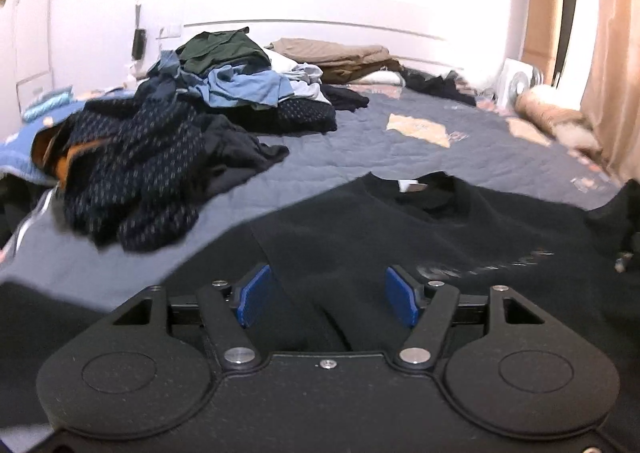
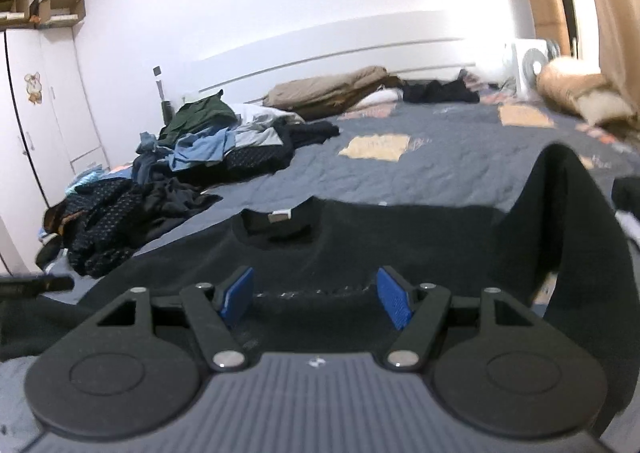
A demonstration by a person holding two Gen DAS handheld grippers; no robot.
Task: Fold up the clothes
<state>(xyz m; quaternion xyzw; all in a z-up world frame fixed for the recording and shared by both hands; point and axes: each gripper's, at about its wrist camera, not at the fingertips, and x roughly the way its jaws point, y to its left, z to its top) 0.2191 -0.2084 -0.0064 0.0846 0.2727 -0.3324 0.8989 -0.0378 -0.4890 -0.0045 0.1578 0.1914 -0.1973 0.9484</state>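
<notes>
A black sweatshirt (image 1: 400,229) lies spread on the grey-blue quilt, its collar with a white label (image 1: 412,185) pointing away from me. My left gripper (image 1: 327,297) hovers open over its lower left part, blue pads wide apart, nothing between them. In the right wrist view the same sweatshirt (image 2: 360,237) lies under my right gripper (image 2: 316,299), also open and empty. Its right sleeve (image 2: 568,213) stands raised in a hump at the right. A faint printed line (image 2: 316,291) crosses the chest.
A heap of unfolded clothes (image 1: 160,141) in dark dotted, blue and green fabric lies at the left of the bed (image 1: 360,145). Tan folded bedding (image 1: 340,53) sits by the headboard. A white wardrobe (image 2: 36,113) stands at left, a fan (image 2: 532,65) and curtain at right.
</notes>
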